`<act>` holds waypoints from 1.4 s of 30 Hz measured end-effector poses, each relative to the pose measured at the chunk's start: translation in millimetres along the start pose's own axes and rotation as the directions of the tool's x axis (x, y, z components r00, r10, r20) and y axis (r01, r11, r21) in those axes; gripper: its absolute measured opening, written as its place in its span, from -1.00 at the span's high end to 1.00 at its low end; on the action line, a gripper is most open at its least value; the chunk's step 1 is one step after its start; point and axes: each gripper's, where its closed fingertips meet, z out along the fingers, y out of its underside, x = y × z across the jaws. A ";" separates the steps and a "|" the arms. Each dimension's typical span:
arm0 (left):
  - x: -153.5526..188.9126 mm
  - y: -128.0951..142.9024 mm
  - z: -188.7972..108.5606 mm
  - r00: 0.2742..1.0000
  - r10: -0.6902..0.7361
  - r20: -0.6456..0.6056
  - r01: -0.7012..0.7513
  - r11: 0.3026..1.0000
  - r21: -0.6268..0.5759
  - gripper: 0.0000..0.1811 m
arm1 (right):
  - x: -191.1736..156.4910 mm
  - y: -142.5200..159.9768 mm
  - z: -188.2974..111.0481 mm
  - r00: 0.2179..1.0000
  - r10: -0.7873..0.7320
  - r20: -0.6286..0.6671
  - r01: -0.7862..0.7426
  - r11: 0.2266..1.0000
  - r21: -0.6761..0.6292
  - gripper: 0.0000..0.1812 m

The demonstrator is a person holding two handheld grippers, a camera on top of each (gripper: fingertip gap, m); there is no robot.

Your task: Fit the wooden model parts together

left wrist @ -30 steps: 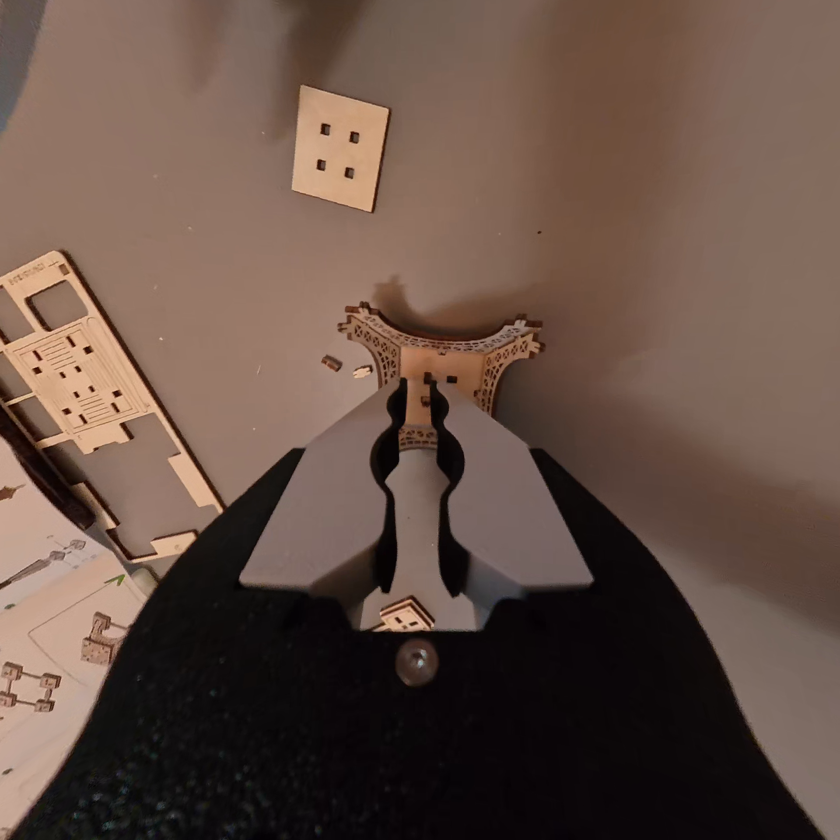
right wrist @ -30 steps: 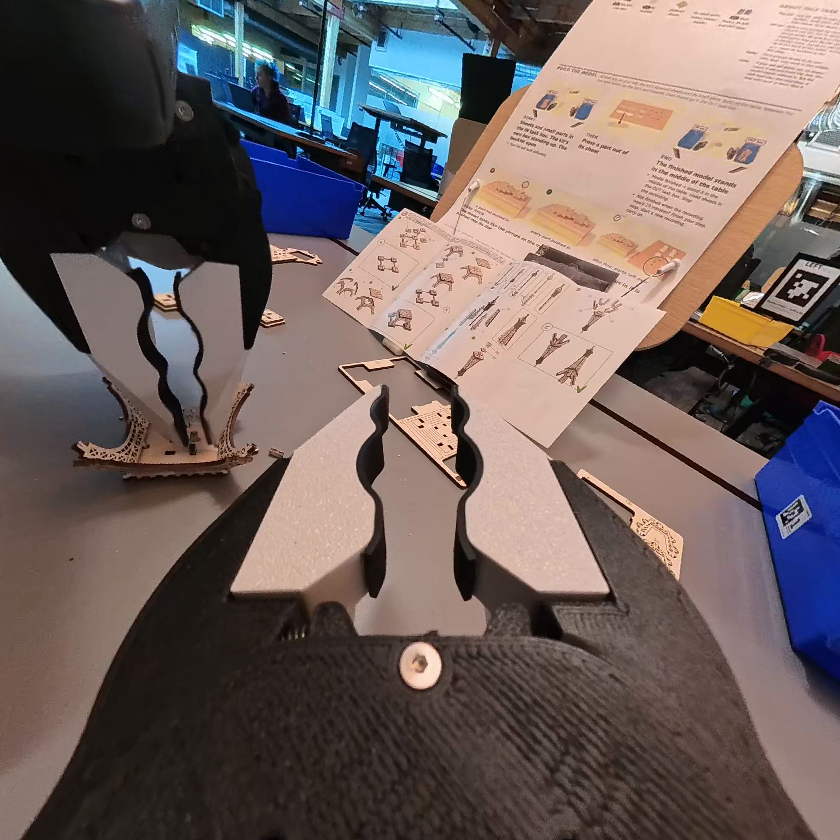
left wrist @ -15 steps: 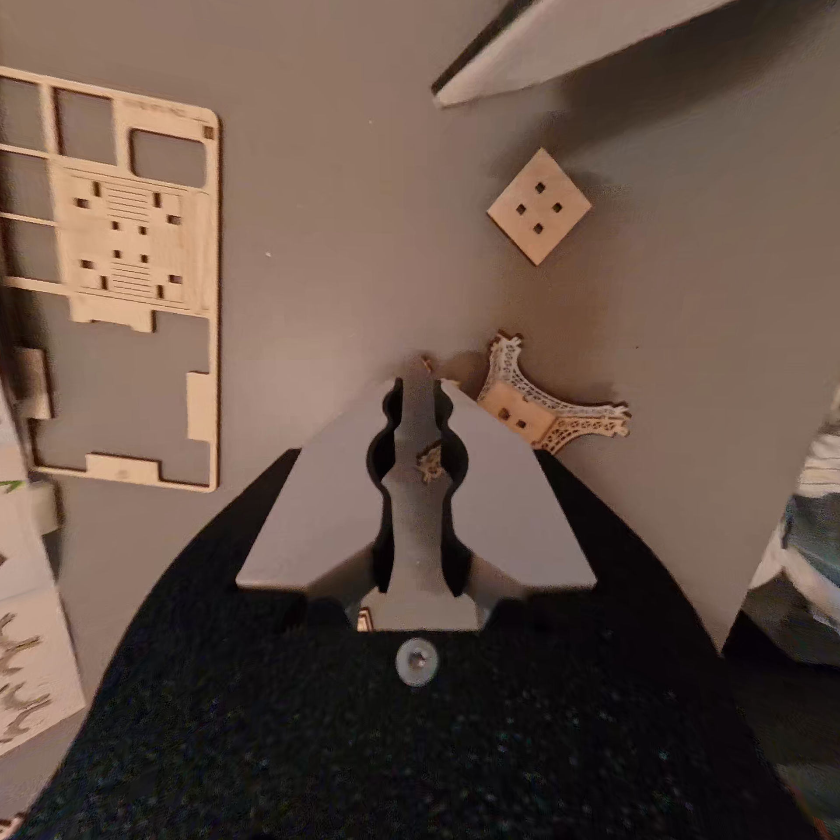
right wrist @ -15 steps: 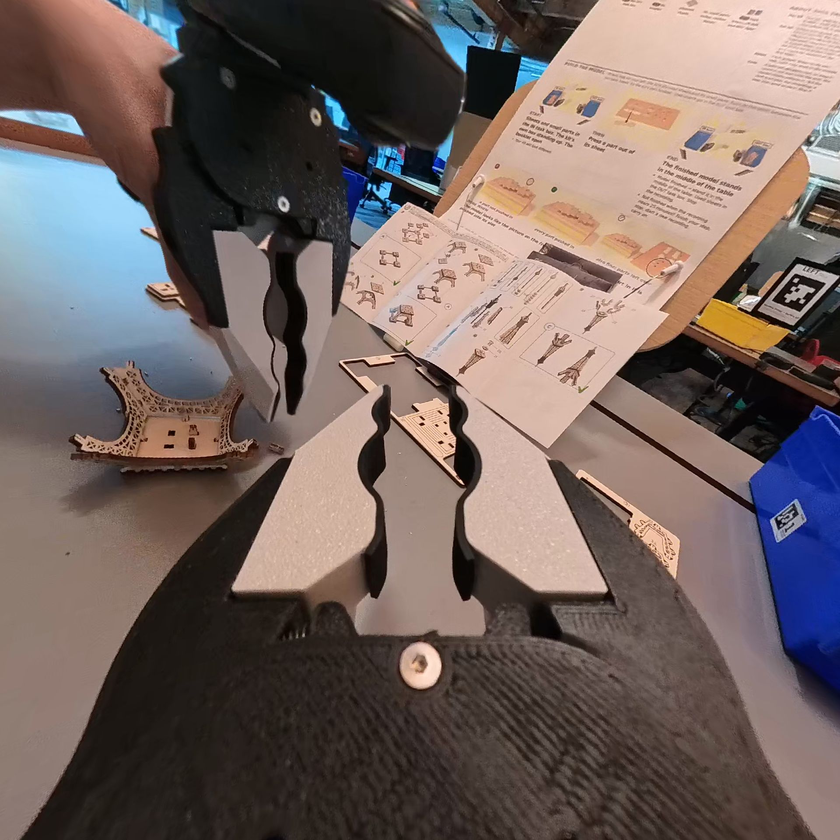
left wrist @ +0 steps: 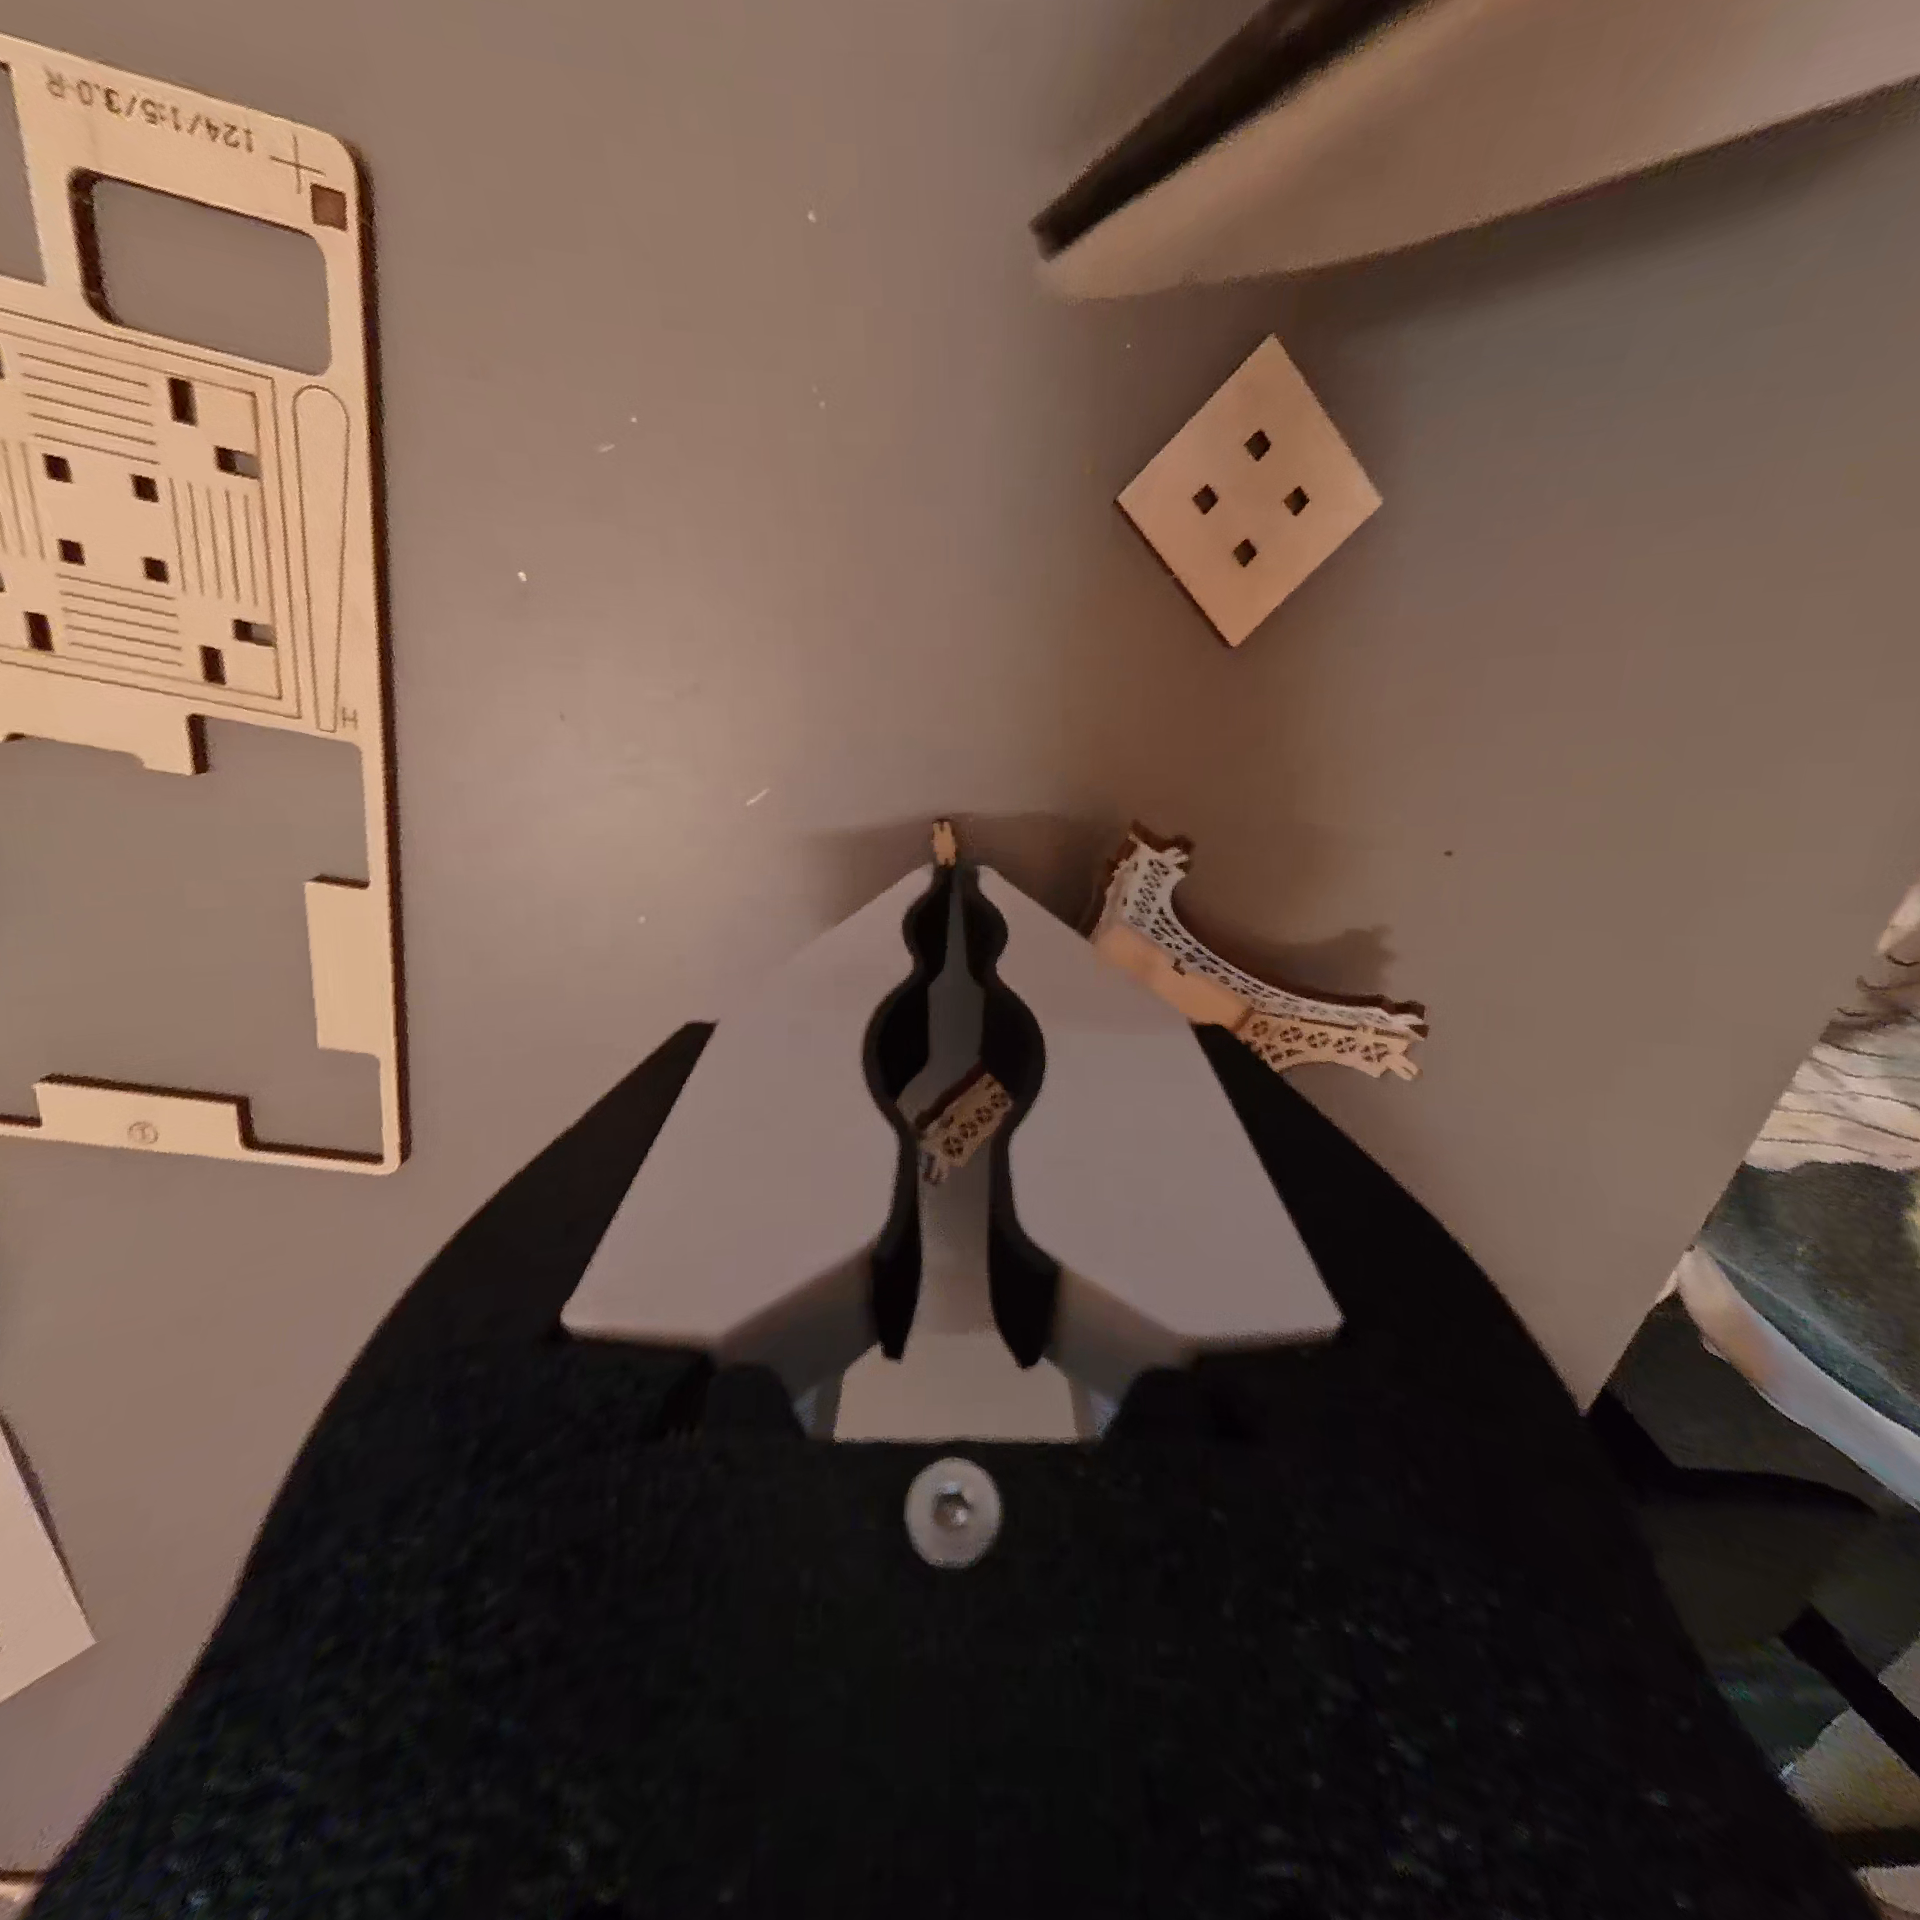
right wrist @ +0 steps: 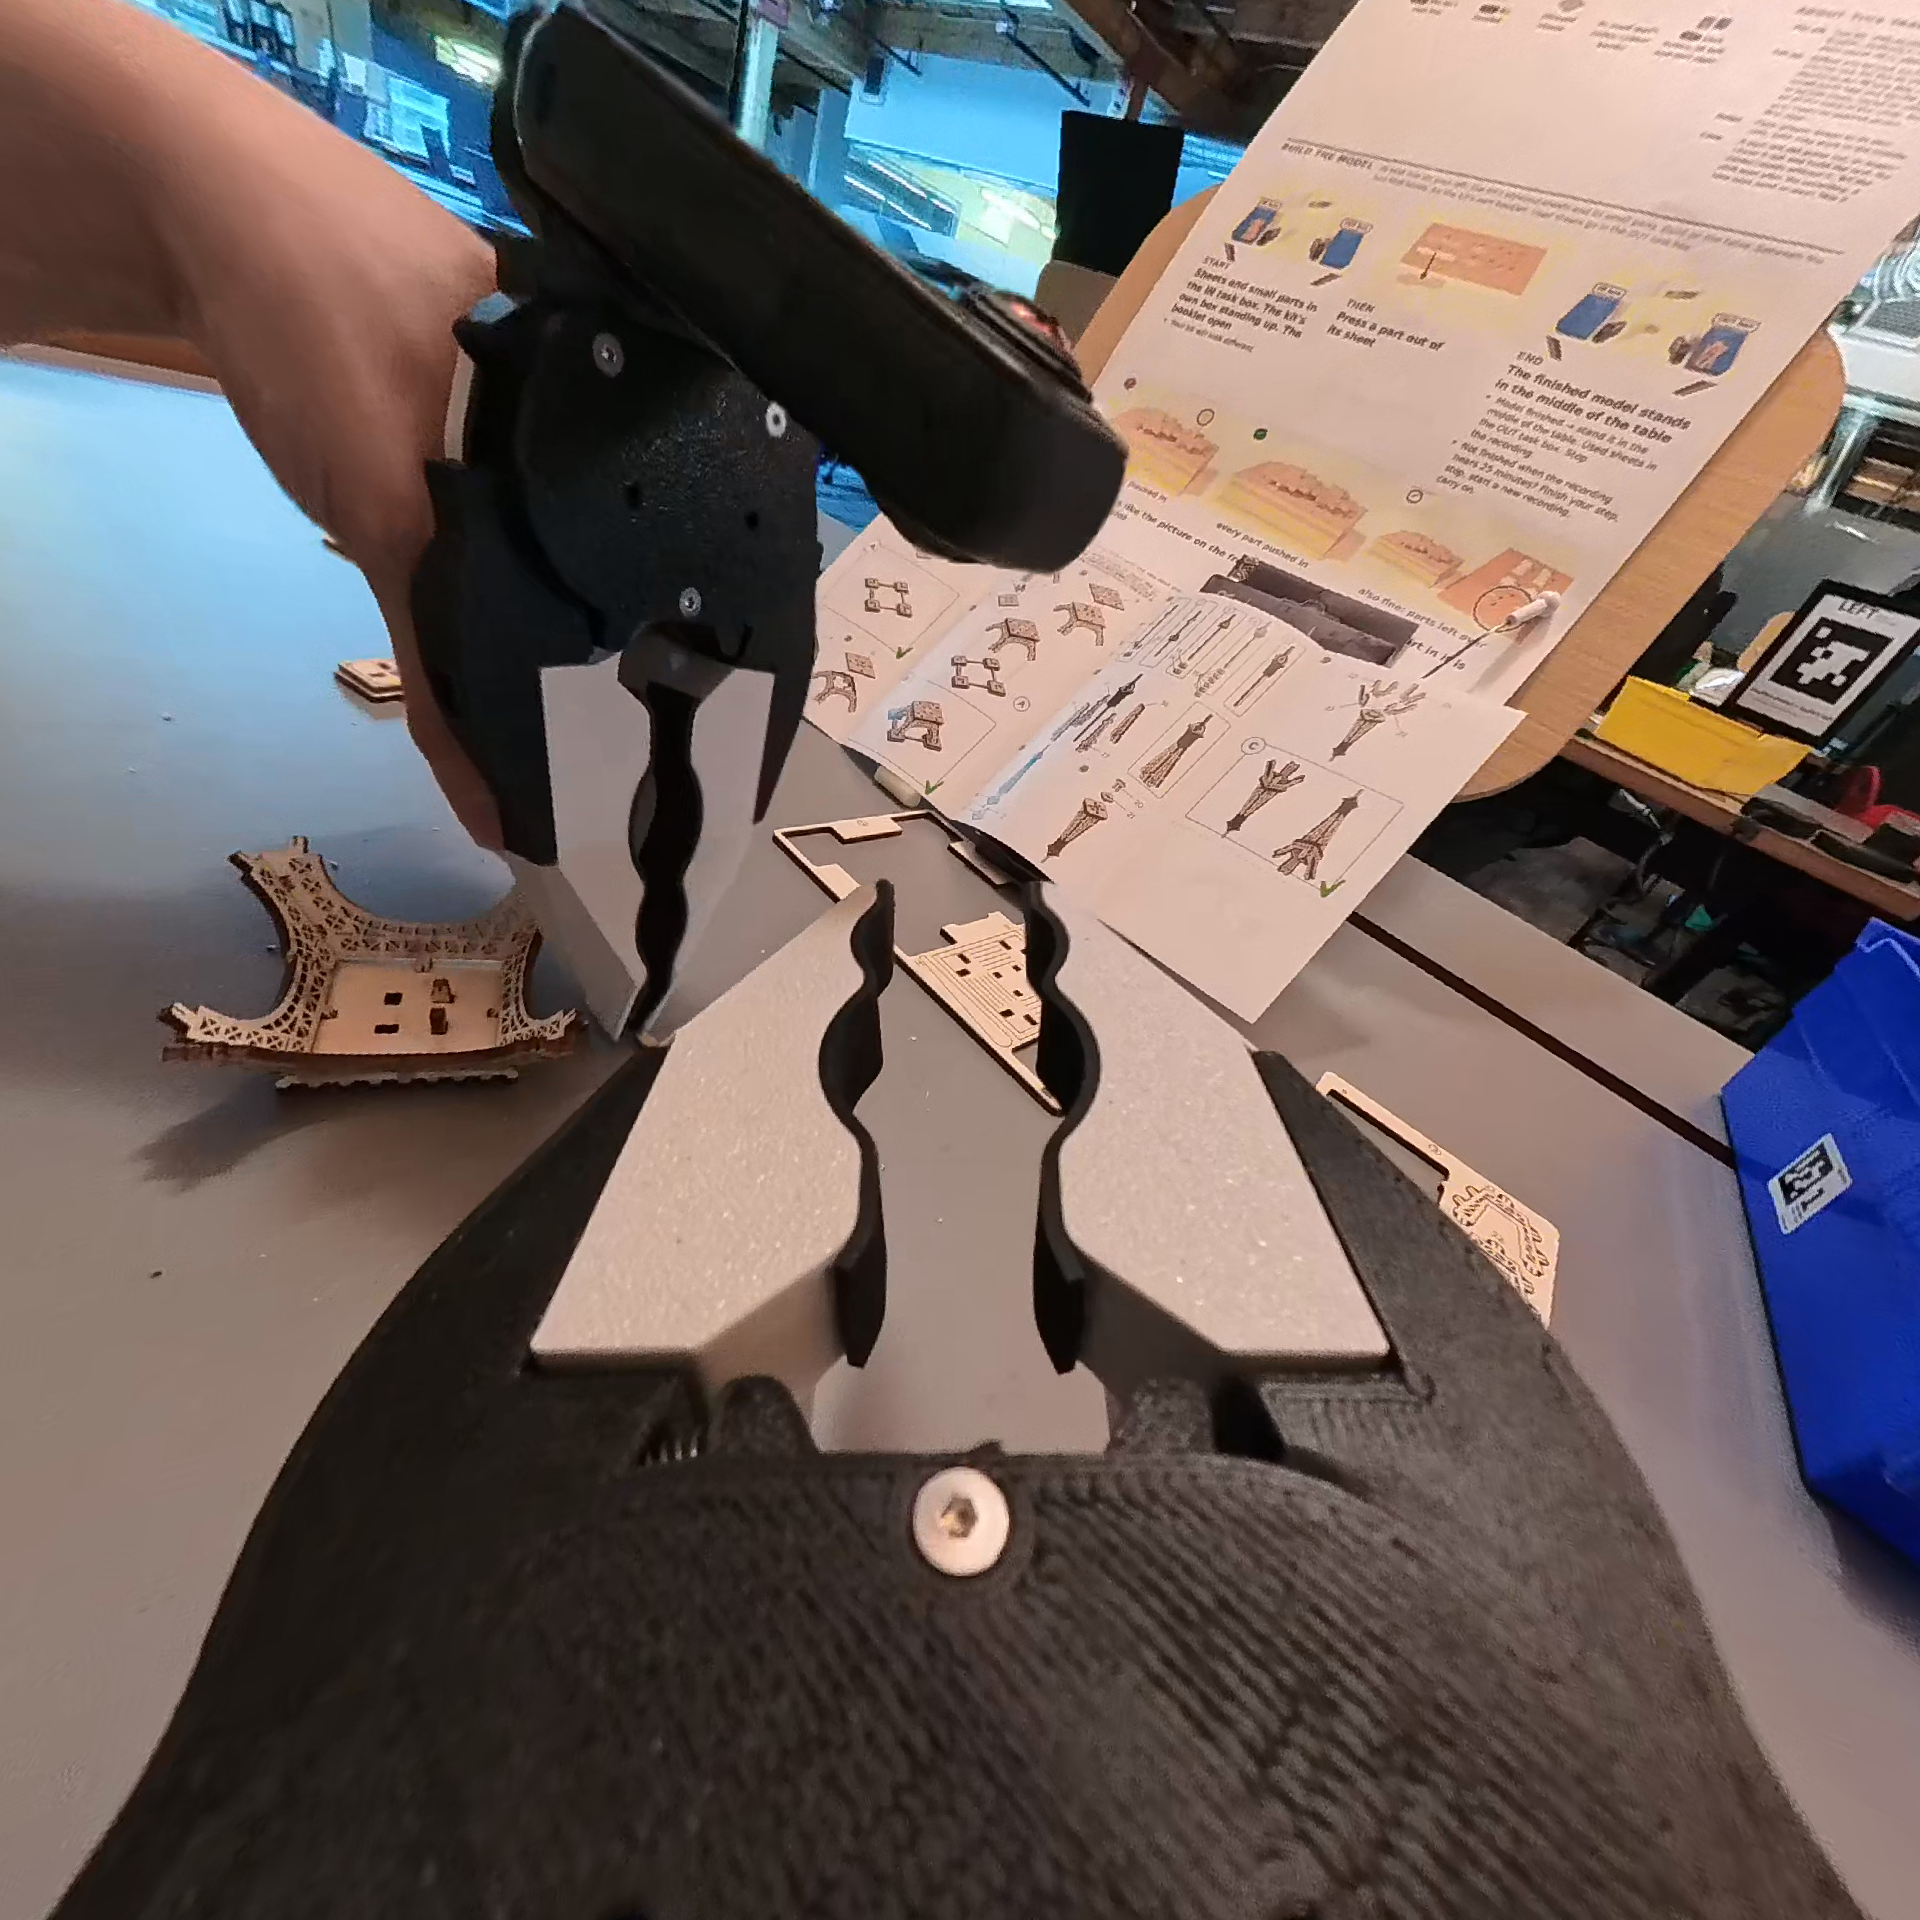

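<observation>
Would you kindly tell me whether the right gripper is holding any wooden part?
No, the right gripper is open, and only bare grey table shows between its fingers.

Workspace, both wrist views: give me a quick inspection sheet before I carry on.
Surface: grey table, small wood crumbs.
Job's things: lattice tower base flat on the table; square four-hole plate; punched-out part sheet.
Clutter: instruction booklet, poster board, blue bin.
Grippers: left gripper shut on a small wood sliver, tips at the table beside the base; right gripper open, empty.
Cables: nothing seen.
Surroundings: workshop benches behind.
</observation>
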 end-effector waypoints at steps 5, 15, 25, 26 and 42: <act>-7.9 -3.2 -5.6 0.999 0.006 0.049 -0.009 0.998 0.060 1.00 | -0.3 -0.6 -0.2 1.000 0.002 0.003 -0.002 1.000 0.004 0.76; 5.9 -20.1 -58.3 0.997 0.030 0.072 -0.057 0.906 0.419 1.00 | -17.0 -4.6 -4.5 0.991 0.025 0.134 -0.029 0.999 0.025 0.81; 46.3 -35.9 -118.0 0.993 0.112 -0.025 -0.054 0.644 0.763 1.00 | -52.2 -34.6 -13.9 0.925 0.107 0.364 -0.125 0.992 0.026 0.82; 45.2 -33.1 -117.2 0.993 0.113 -0.015 -0.062 0.643 0.763 1.00 | -45.3 -27.7 -13.6 0.942 0.082 0.325 -0.085 0.996 -0.003 0.82; -8.2 -8.9 -14.8 0.987 0.089 0.135 -0.107 0.985 0.132 0.95 | -17.0 13.6 -14.7 0.971 0.107 0.213 -0.068 0.981 -0.182 0.81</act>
